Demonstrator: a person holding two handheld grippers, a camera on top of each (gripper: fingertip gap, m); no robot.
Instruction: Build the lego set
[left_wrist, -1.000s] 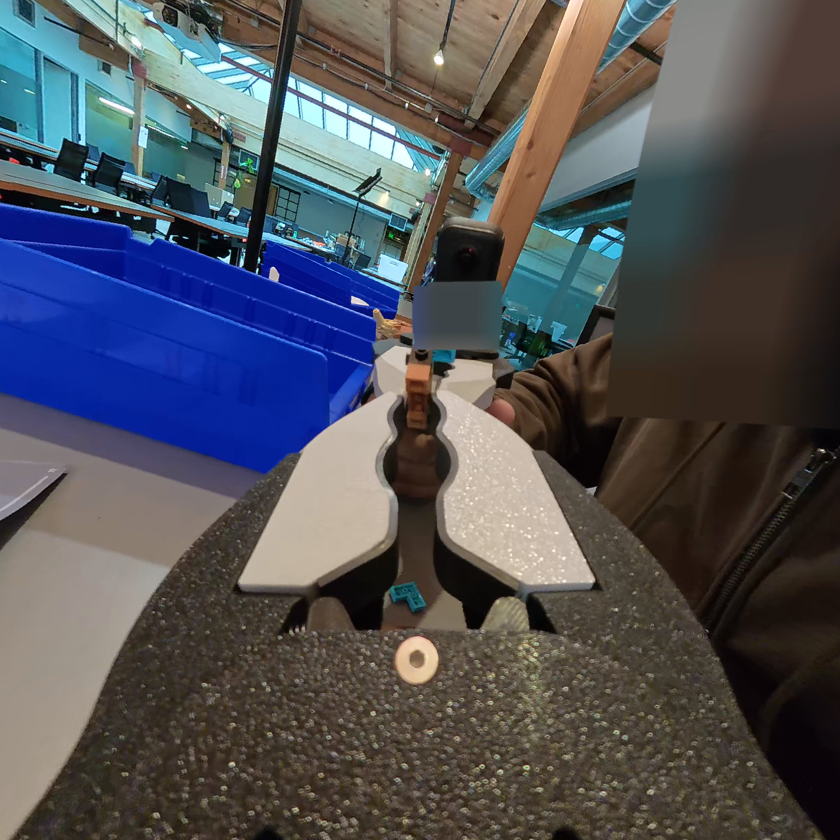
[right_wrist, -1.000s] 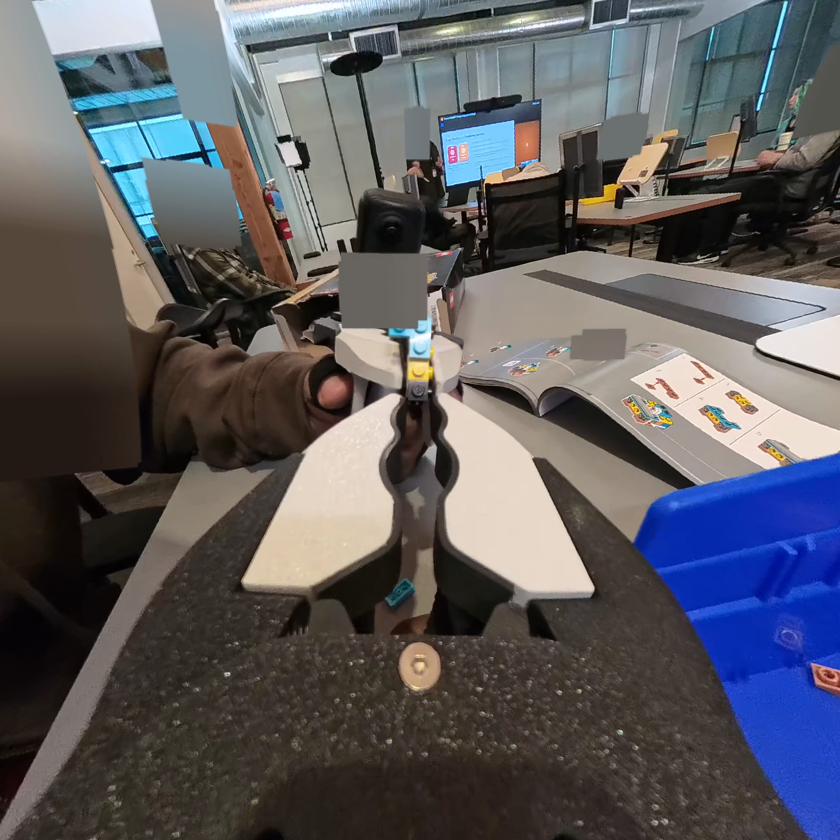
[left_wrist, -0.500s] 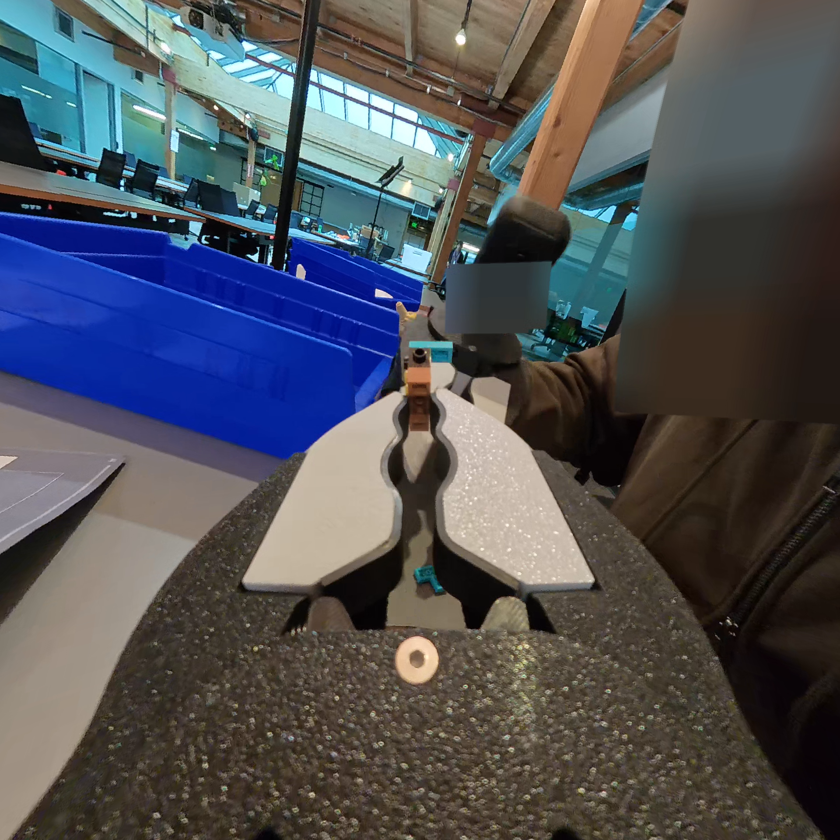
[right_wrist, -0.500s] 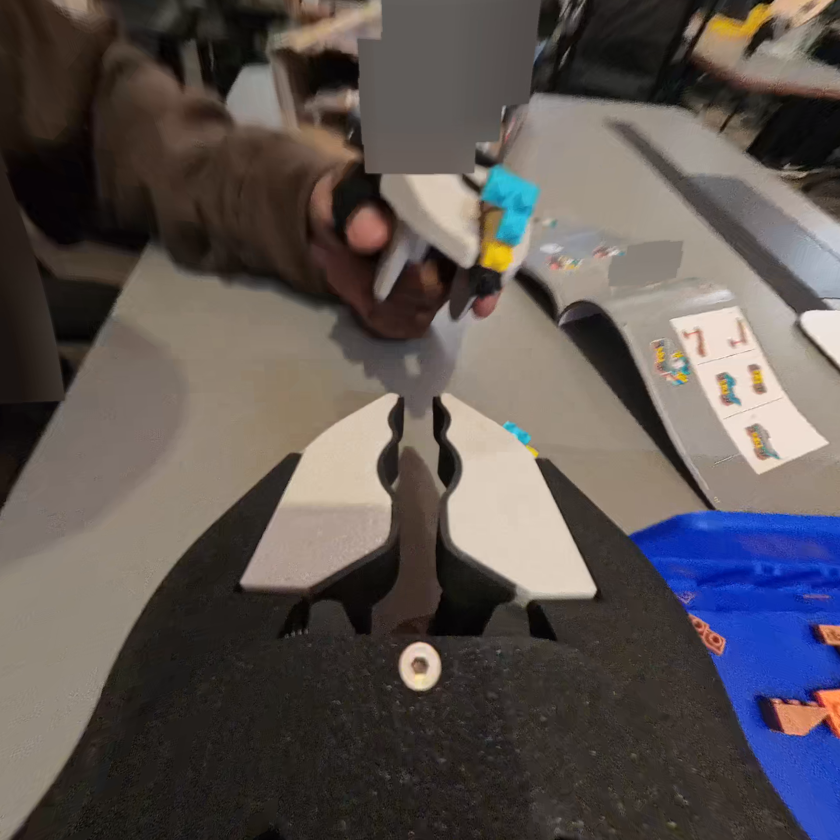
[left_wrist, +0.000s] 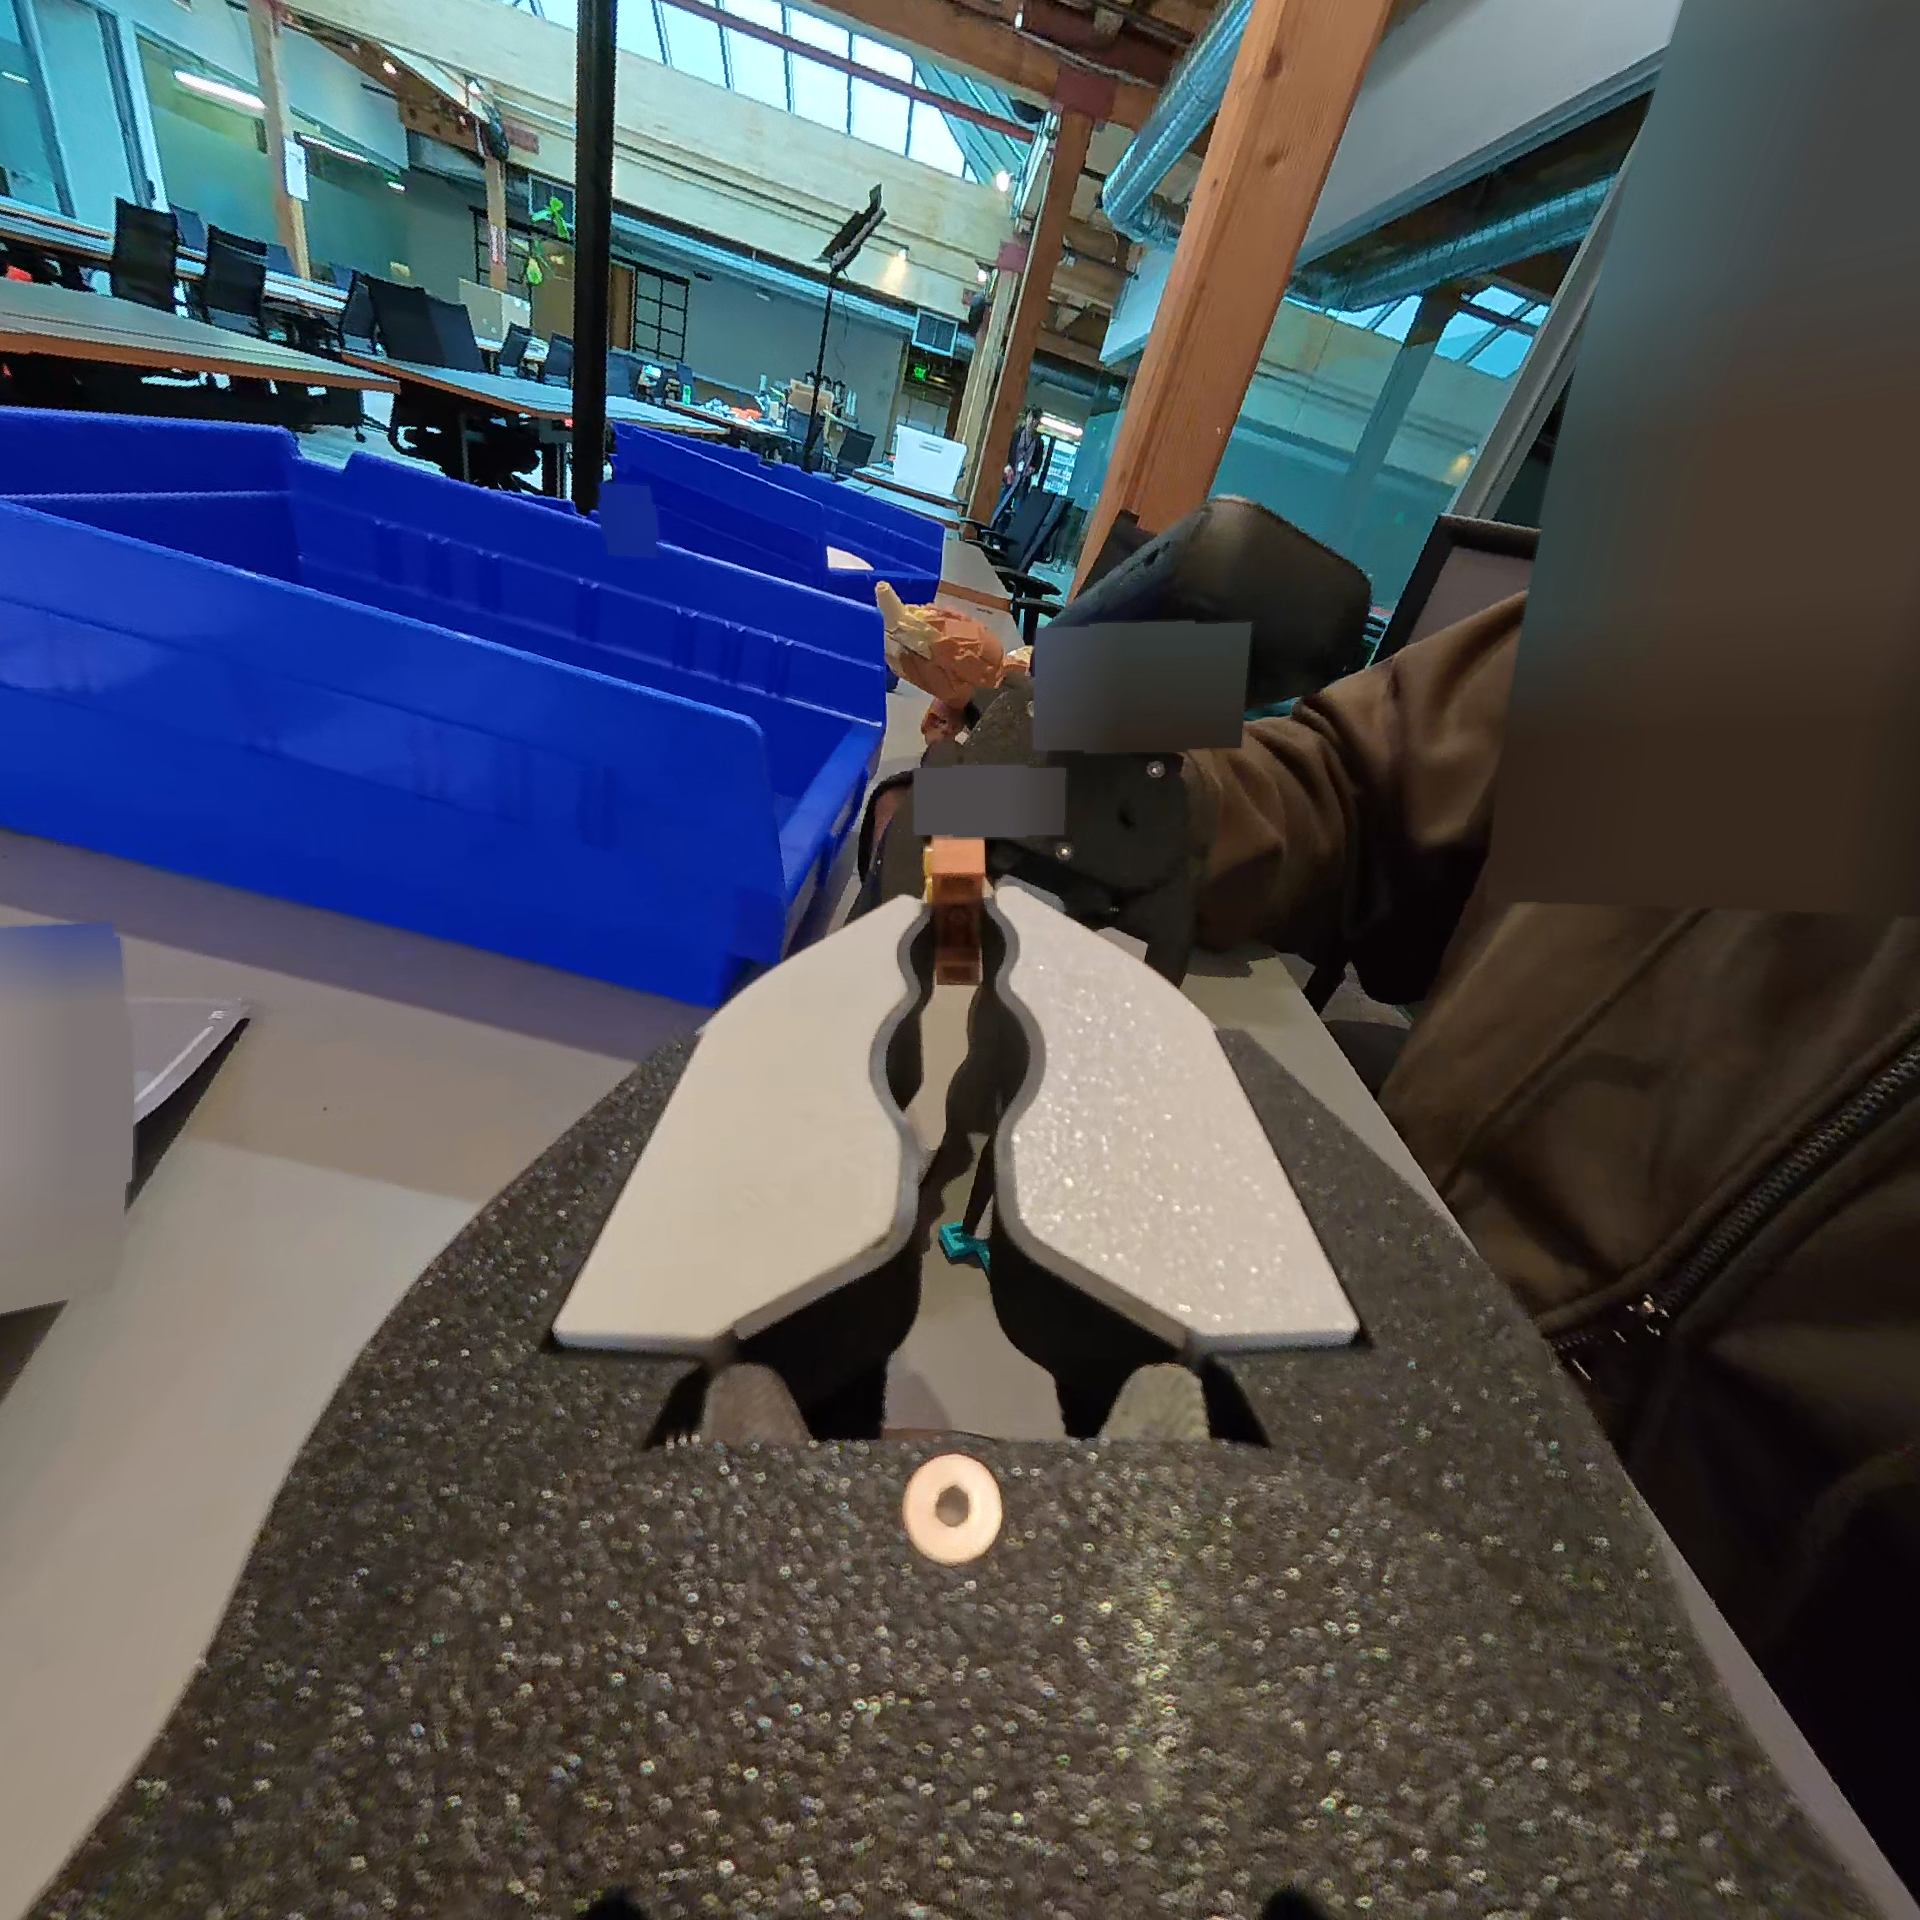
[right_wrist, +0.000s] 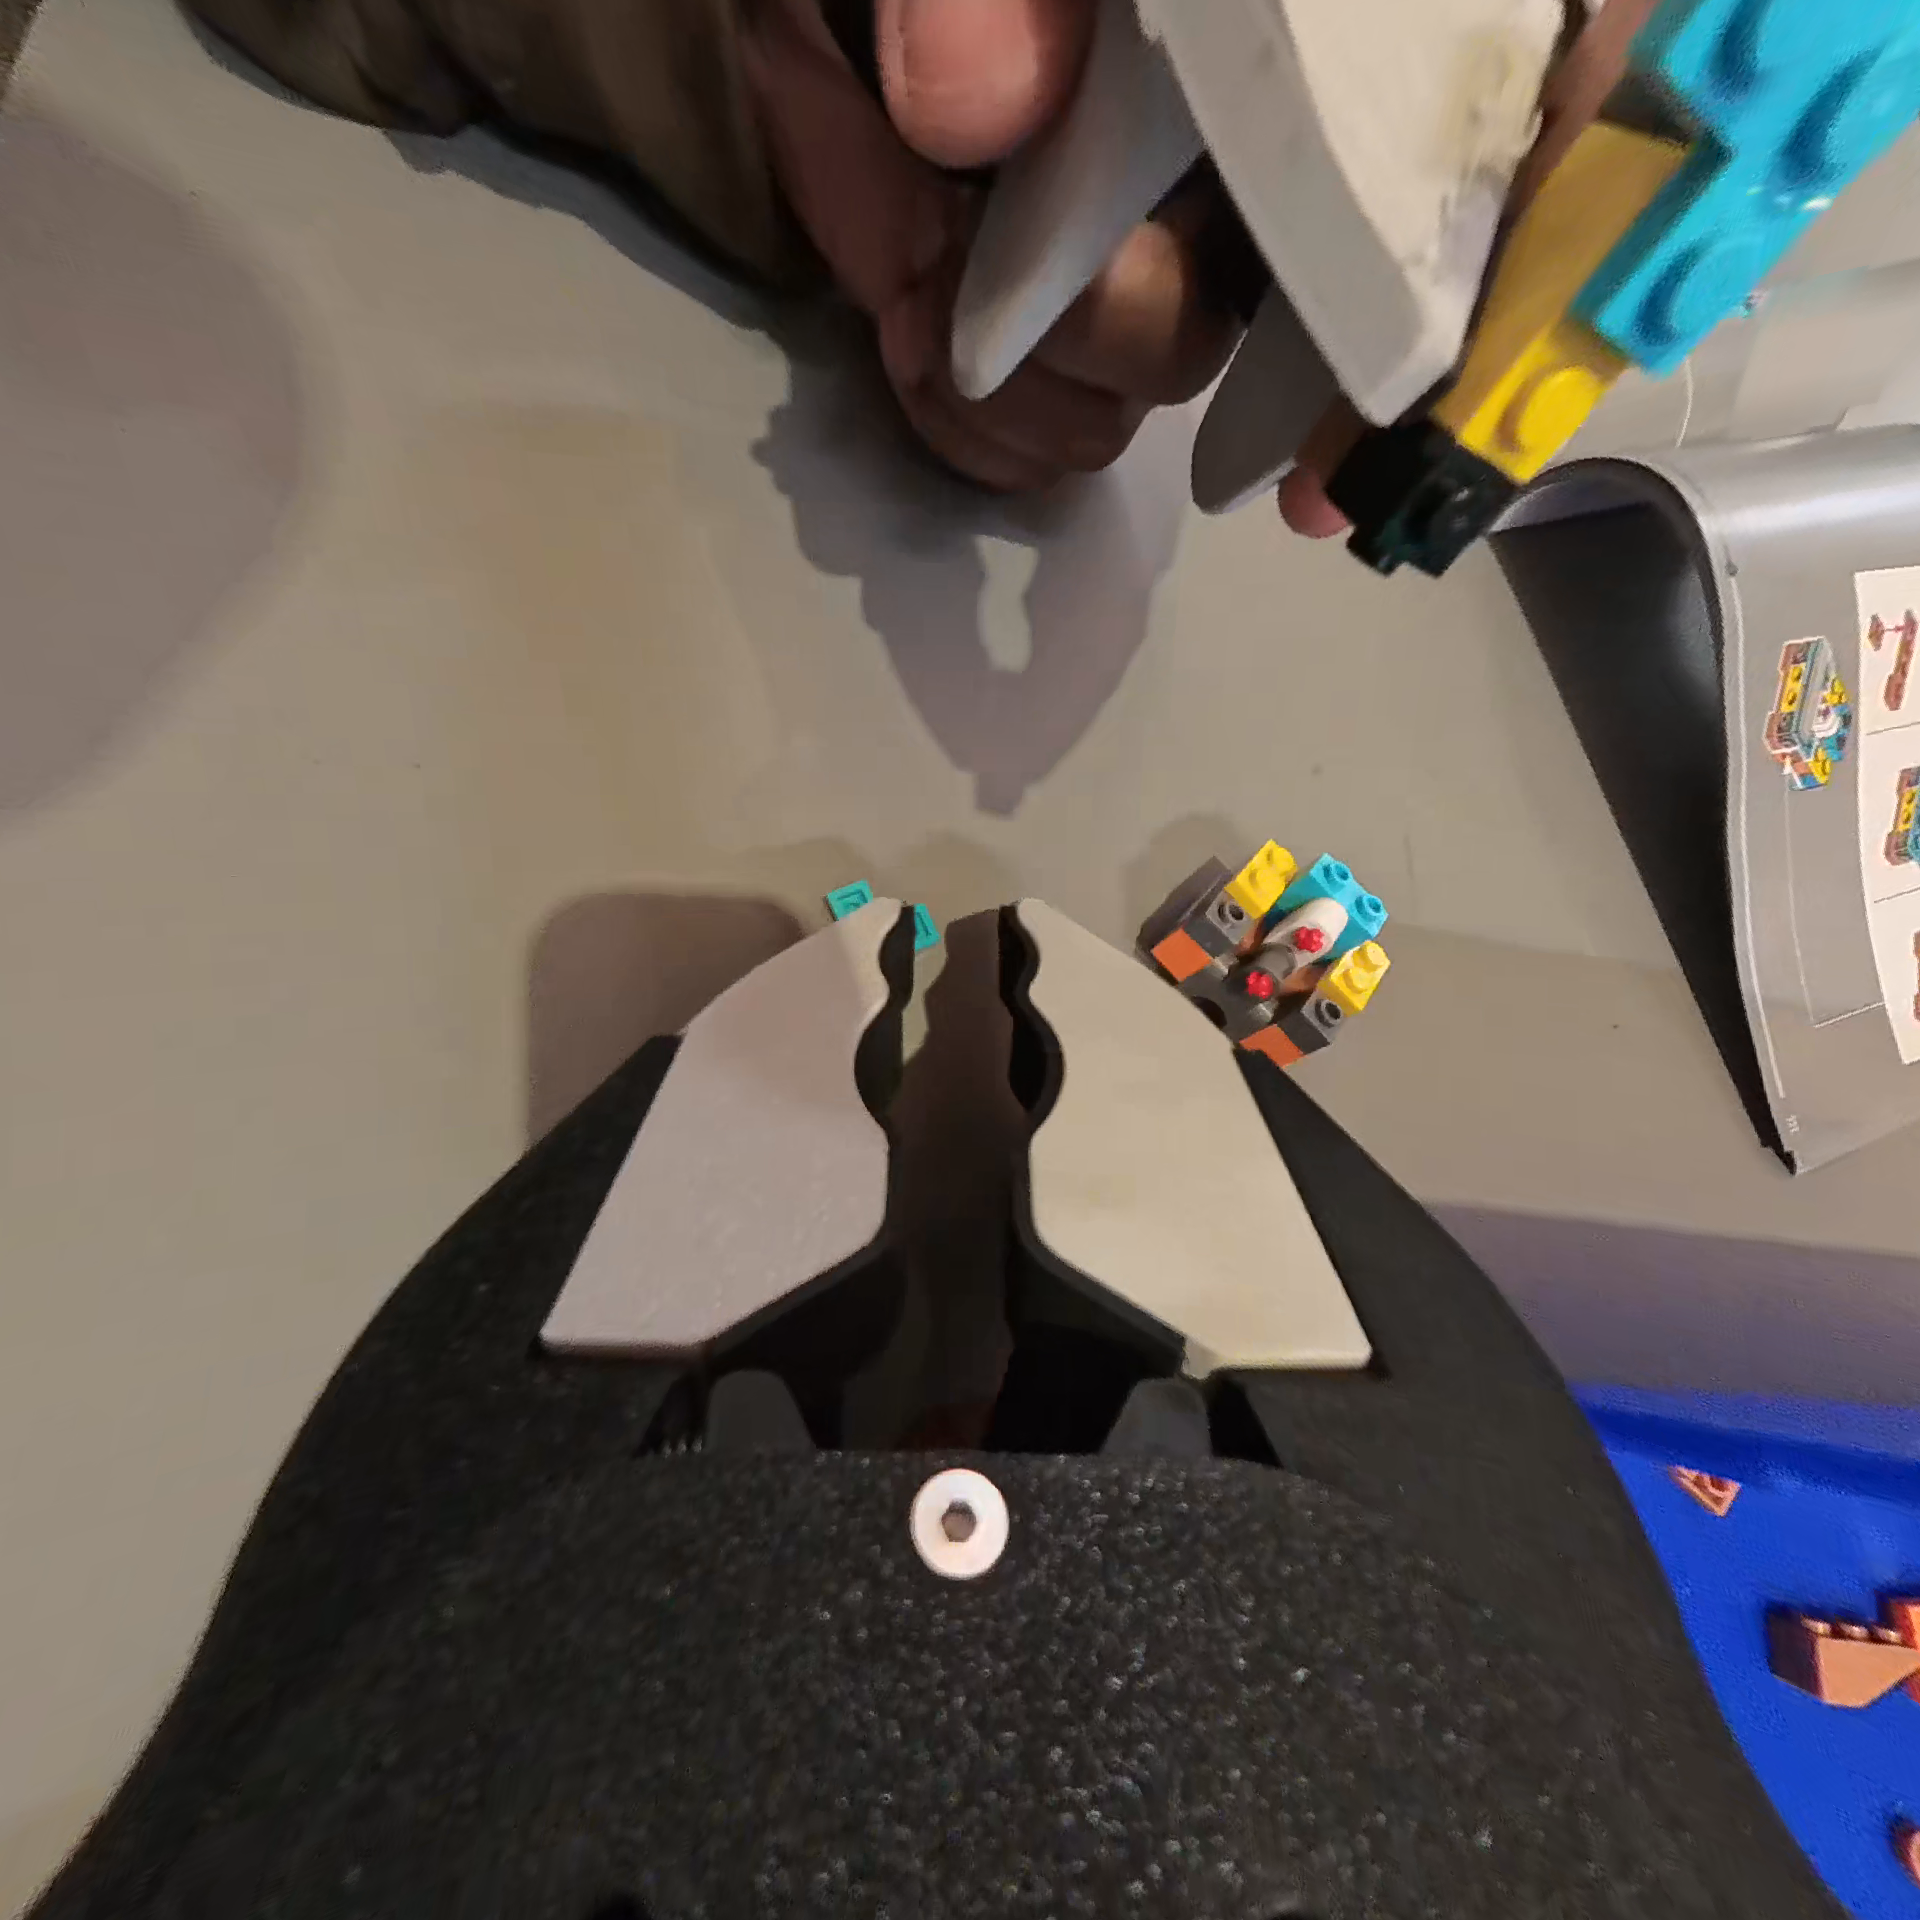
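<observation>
A stack (left_wrist: 954, 914) is clamped in the left gripper (left_wrist: 956, 920). The right gripper (right_wrist: 954, 925), slightly parted and empty, is lowered over the teal plate (right_wrist: 850, 900); closure on it comes next.

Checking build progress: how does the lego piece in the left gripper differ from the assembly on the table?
The held stack is a slim column, clamped aloft in the left gripper. The table assembly is wider, has red studs, and lies free beside the right gripper. Both contain yellow and turquoise bricks.

A small stack of orange, yellow, black and turquoise plastic lego bricks (left_wrist: 954, 914) is held aloft, pinched. A multicoloured partly built lego model (right_wrist: 1273, 956) sits upright on the grey desk (right_wrist: 416, 675), just beside a small teal lego plate (right_wrist: 852, 902) lying flat.
</observation>
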